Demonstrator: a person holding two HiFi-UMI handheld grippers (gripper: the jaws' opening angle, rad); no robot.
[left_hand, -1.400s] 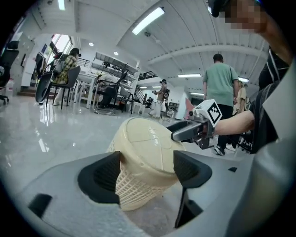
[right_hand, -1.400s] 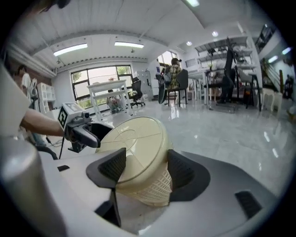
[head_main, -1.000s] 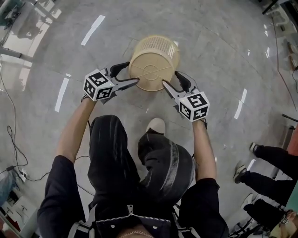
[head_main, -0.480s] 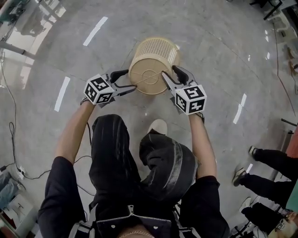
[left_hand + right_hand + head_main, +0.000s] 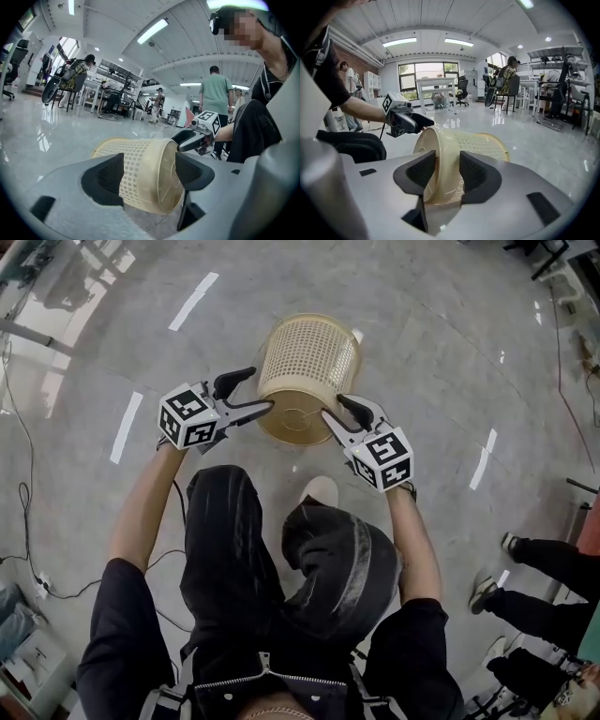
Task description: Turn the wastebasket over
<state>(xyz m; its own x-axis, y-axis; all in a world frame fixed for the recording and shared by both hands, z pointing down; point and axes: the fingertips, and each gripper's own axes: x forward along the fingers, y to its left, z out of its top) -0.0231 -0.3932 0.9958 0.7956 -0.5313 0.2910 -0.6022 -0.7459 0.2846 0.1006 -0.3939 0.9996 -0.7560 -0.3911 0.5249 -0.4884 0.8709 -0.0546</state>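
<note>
The cream lattice wastebasket (image 5: 309, 357) lies tipped on the floor, its solid bottom (image 5: 298, 418) towards me and its open rim pointing away. My left gripper (image 5: 262, 390) is at the bottom's left edge. Its jaws stand wide, with the corner of wall and bottom (image 5: 161, 173) between them, and I see no squeeze. My right gripper (image 5: 342, 413) is at the bottom's right edge, and its jaws are closing on the bottom rim (image 5: 446, 164). One pad lies on the bottom disc and the other on the lattice wall.
Glossy grey floor (image 5: 441, 343) surrounds the basket. My knees and a white shoe (image 5: 317, 491) are just behind it. Cables (image 5: 23, 521) trail at the left. Other people's legs (image 5: 539, 601) are at the lower right. Tables and chairs (image 5: 440, 91) stand far off.
The basket has tipped further away from me, so more of its wall and less of its bottom shows. Both grippers moved in on its bottom edge, and the right jaws narrowed onto the rim.
</note>
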